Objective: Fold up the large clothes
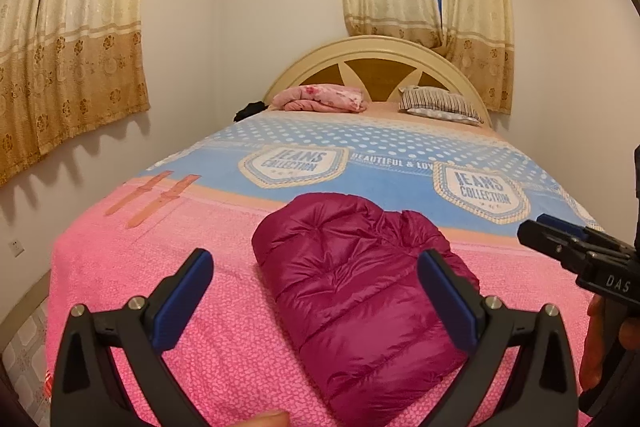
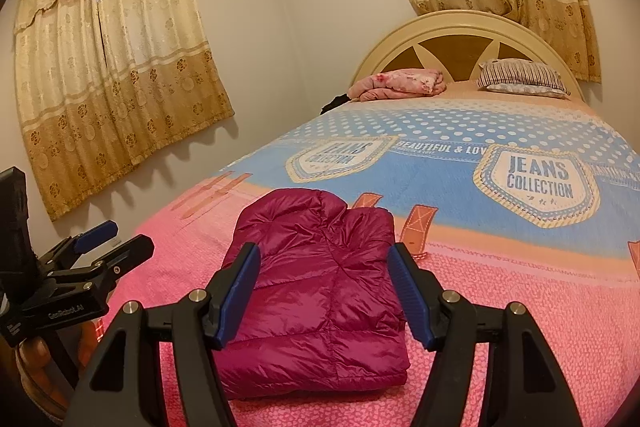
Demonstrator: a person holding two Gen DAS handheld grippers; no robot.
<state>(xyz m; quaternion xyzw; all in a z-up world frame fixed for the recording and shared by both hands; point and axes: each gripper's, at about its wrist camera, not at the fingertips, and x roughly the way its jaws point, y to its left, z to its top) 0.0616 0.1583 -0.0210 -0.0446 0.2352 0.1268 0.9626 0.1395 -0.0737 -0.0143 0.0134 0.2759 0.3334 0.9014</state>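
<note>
Already the magenta puffer jacket point(image 2: 316, 291) lies folded on the near pink end of the bed point(image 2: 520, 307), both hand-held grippers, left point(image 1: 316, 291) and right point(image 2: 324, 291), spread and empty. Puffy filling could spring the slippery bundle open if nudged.

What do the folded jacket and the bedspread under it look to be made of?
Jacket: looks like a thin, glossy synthetic shell over puffy filling, judging by the sheen and quilted, stitched panels. Bedspread: appears to be soft, matte, towel-like woven cloth, with a nubby pink texture and printed blue pattern.
</note>
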